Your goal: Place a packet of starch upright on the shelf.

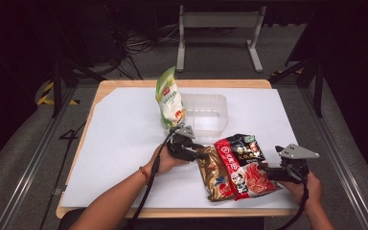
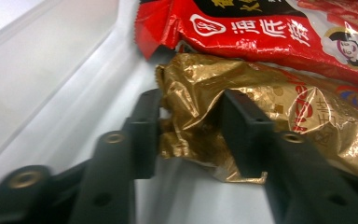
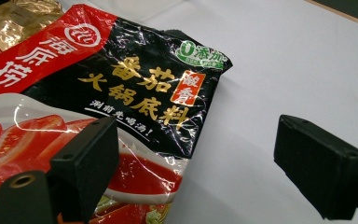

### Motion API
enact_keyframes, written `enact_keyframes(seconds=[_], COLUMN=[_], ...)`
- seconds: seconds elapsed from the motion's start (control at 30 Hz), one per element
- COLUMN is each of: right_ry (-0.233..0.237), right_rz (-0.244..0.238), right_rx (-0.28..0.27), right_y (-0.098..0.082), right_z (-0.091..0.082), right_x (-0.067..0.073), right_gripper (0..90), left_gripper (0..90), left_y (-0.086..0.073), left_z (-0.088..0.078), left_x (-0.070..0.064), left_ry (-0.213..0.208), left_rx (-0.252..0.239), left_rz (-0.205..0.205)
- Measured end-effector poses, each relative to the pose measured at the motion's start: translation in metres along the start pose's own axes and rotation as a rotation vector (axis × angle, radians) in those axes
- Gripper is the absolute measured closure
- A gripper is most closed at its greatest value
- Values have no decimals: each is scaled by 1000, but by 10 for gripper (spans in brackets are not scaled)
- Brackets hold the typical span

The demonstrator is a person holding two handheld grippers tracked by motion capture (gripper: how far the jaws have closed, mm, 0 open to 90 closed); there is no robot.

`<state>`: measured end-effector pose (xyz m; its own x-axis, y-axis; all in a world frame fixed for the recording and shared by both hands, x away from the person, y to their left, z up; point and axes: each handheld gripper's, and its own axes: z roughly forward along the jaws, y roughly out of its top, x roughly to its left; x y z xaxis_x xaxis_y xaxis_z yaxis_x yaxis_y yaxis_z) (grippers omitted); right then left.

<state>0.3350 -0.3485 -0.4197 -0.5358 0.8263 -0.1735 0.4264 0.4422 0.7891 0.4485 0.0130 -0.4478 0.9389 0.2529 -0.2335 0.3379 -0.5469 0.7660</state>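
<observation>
Nearest the camera, two forearms enter from the bottom edge, each hand carrying a gripper over the white sheet (image 1: 124, 143) that covers the table. On the near right, the right gripper (image 1: 267, 172) rests at the edge of the red and black packet (image 1: 243, 165); in the right gripper view its jaws stand wide apart, one over the packet's printed face, the other over bare sheet, pressing on nothing. Just left of it lies the gold packet (image 2: 242, 112), flat on the sheet and partly tucked under the red and black one. The left gripper (image 2: 191, 128) has the gold packet's crumpled near end between its jaws, and both pads appear to bear on the foil, so I judge it gripped. The hold sits on a creased corner, not the body; to do this step well, the pinch should be kept firm and the packet drawn out sideways from under its neighbour before lifting, as foil can slip. Farther back stands a clear plastic tub (image 1: 206, 112), with a green and white pouch (image 1: 169, 98) upright against its left wall.
</observation>
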Motion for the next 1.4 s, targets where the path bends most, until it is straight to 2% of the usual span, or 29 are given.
enact_keyframes(seconds=[0.03,0.13,0.17,0.23,0.4,0.5,0.6,0.63,0.8,0.9,0.93,1.03,1.37,1.4], right_ry=[0,-2,-2,-2,-1,-2,-3,-2,-4,-4,-6,-10,-22,-23], right_rz=[-1,0,0,0,-3,-2,-4,-2,0,1,1,4,2,4], right_rx=[1,0,0,-1,0,-1,1,1,1,0,0,-2,-7,-6], right_y=[0,0,0,0,0,0,0,0,1,1,1,1,1,1], right_z=[0,0,0,-1,0,-1,0,0,1,0,0,0,-1,-2], right_x=[0,0,0,0,0,0,0,0,0,-1,-1,-1,-2,-2], right_gripper=[148,147,147,147,147,147,147,147,148,148,148,148,148,150], left_gripper=[670,833,844,857,867,869,870,872,876,877,877,878,879,879], left_y=[0,0,0,2,5,8,11,12,20,22,23,25,27,28], left_z=[0,1,1,1,-5,-13,-25,-31,-55,-63,-69,-78,-92,-95], left_x=[0,-6,-6,-10,-14,-16,-16,-17,-25,-28,-30,-31,-32,-34], left_ry=[7,35,35,62,68,67,64,59,84,102,95,99,122,144], left_rx=[-3,-11,-11,-16,-45,-86,-142,-175,-258,-272,-297,-322,-376,-382], left_rz=[0,30,30,64,72,66,40,29,50,73,75,78,75,89])
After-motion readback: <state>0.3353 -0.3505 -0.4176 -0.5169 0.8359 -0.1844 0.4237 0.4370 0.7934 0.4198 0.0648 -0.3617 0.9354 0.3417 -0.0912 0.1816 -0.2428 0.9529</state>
